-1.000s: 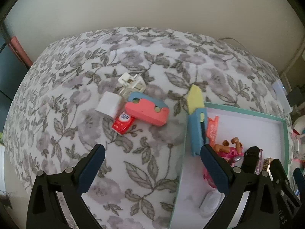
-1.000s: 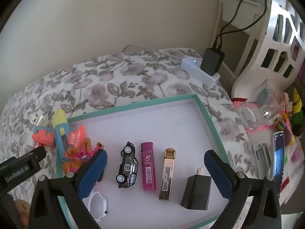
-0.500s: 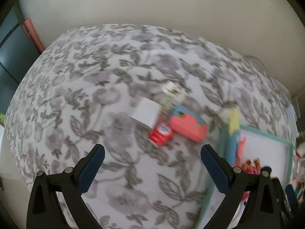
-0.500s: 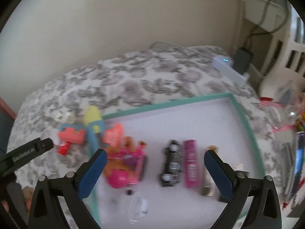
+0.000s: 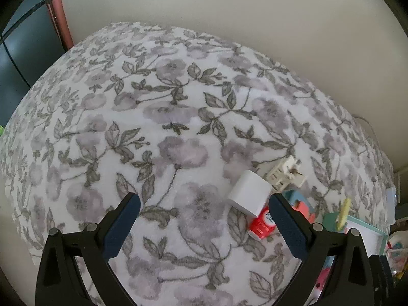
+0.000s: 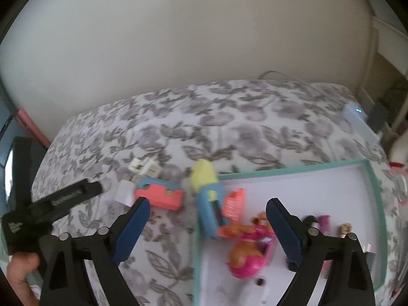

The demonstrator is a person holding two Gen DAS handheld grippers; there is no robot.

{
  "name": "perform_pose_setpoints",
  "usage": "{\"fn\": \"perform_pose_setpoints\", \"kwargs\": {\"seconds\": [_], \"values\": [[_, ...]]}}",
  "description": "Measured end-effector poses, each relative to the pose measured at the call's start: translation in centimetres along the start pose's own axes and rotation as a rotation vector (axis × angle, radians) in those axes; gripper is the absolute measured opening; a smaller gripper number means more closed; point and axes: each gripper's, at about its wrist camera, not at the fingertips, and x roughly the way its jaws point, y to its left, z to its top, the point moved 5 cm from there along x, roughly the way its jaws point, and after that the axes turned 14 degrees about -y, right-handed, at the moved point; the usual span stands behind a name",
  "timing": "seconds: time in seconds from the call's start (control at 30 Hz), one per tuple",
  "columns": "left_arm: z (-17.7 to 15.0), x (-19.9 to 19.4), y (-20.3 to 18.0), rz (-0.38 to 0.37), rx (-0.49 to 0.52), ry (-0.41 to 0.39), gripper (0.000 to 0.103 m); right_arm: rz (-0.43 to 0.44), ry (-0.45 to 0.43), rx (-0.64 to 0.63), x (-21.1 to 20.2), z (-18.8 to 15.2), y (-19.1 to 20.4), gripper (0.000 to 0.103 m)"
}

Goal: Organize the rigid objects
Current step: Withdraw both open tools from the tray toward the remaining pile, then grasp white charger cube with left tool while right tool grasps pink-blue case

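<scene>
Left wrist view shows the left tongs (image 5: 202, 225) spread wide over the flowered bedspread (image 5: 178, 117), holding nothing; the white cube charger (image 5: 248, 196) lies just inside its right-hand finger, with the red tube (image 5: 261, 223) touching it below and the white plug adapter (image 5: 285, 173) just beyond. In the right wrist view the right tongs (image 6: 206, 230) are closing from wide with nothing gripped, poised over the tray (image 6: 374, 191) edge, where the blue-and-yellow toy (image 6: 207, 199) lies with its long axis running away from the camera. The coral-and-blue block (image 6: 160, 191) sits on the bedspread between the two. Judging by this, the left hand is nearer the loose pieces outside the tray.
</scene>
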Motion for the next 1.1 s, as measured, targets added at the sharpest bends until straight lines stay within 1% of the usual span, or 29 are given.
{"fn": "perform_pose_setpoints", "kwargs": {"seconds": [0.07, 0.1, 0.23, 0.33, 0.43, 0.5, 0.67, 0.9, 1.1], "values": [[0.0, 0.8, 0.2, -0.007, -0.018, 0.012, 0.101, 0.021, 0.016, -0.022, 0.9, 0.1, 1.4, 0.087], [0.0, 0.9, 0.2, -0.011, -0.026, 0.014, 0.101, 0.035, 0.027, -0.029, 1.4, 0.1, 2.0, 0.086], [0.2, 2.0, 0.6, -0.028, -0.055, 0.025, 0.101, 0.081, 0.063, -0.006, 3.0, -0.1, 3.6, 0.081], [0.4, 2.8, 0.7, -0.035, -0.059, 0.032, 0.101, 0.114, 0.09, 0.02, 4.3, -0.3, 4.5, 0.08], [0.4, 3.5, 0.6, -0.051, -0.066, 0.044, 0.101, 0.117, 0.123, 0.043, 5.7, -1.0, 4.8, 0.08], [0.4, 3.9, 0.5, -0.055, -0.069, 0.049, 0.101, 0.126, 0.143, 0.057, 6.6, -1.4, 5.0, 0.076], [0.3, 4.5, 0.4, -0.072, -0.079, 0.06, 0.101, 0.133, 0.176, 0.074, 8.2, -2.1, 5.6, 0.076], [0.6, 4.9, 0.5, -0.089, -0.087, 0.065, 0.101, 0.103, 0.201, 0.102, 9.7, -2.6, 5.3, 0.076], [0.7, 5.0, 0.2, -0.108, -0.084, 0.068, 0.101, 0.108, 0.232, 0.164, 10.8, -3.2, 4.7, 0.077]]}}
